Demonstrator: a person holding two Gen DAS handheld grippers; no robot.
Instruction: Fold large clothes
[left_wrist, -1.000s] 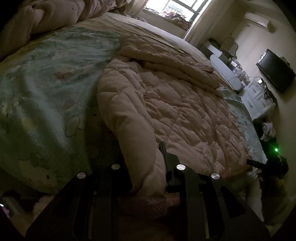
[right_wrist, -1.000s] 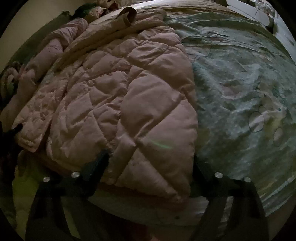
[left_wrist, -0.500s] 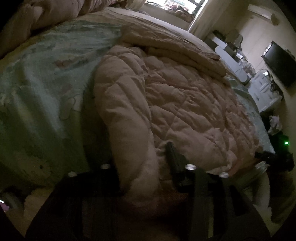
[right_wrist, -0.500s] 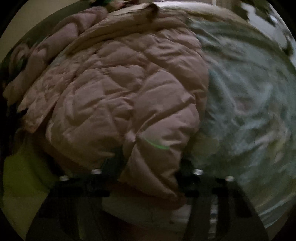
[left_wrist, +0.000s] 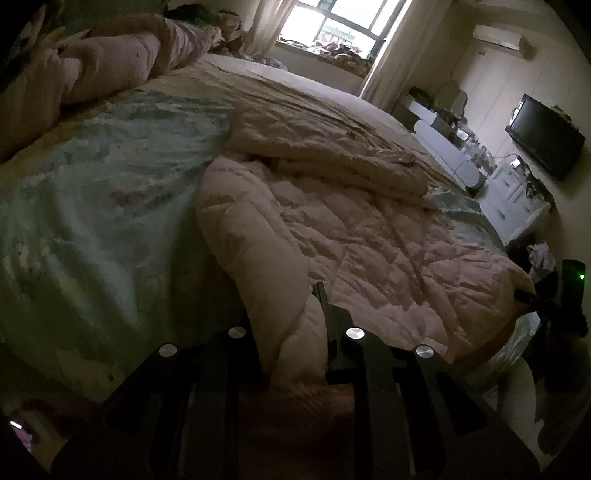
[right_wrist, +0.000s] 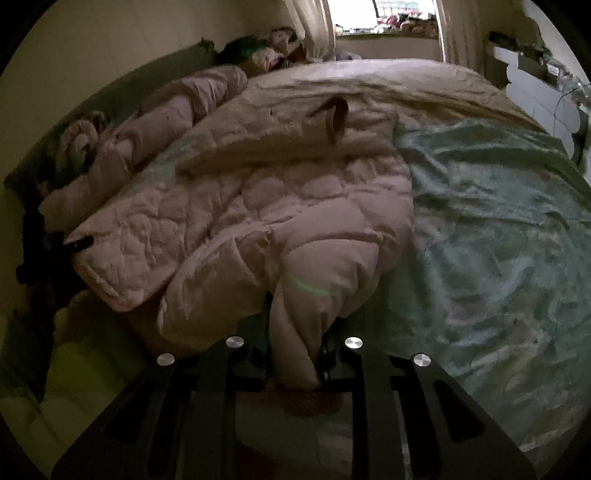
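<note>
Dim room, both wrist views. A pink quilted coat (left_wrist: 369, 236) lies spread across the near half of the bed (left_wrist: 92, 221), on a pale green printed sheet (right_wrist: 498, 229), its hem along the bed's near edge.

Left gripper (left_wrist: 291, 332): jaws pinched nearly together on a bunched fold of the coat's hem at one near corner of the garment. Fabric fills the gap and bulges out ahead of the fingers (left_wrist: 332, 325).

Right gripper (right_wrist: 295, 343): jaws have just been closing and now clamp a thick wad of the coat's hem at the opposite near corner; padding balloons above the fingers (right_wrist: 328, 350). In the right wrist view the coat's near part is raised off the sheet in a hump, and the left gripper's dark tip shows at the garment's far corner by the bed's left edge.

The coat's collar end points towards the far side of the bed; a loop or tab there, hard to make out in this light, stands up from the fabric. Rolled pink bedding (left_wrist: 110, 66) lies along the far left edge of the bed. Window (left_wrist: 343, 22) beyond the far edge; a dark screen (left_wrist: 546, 136) on the wall at right.
</note>
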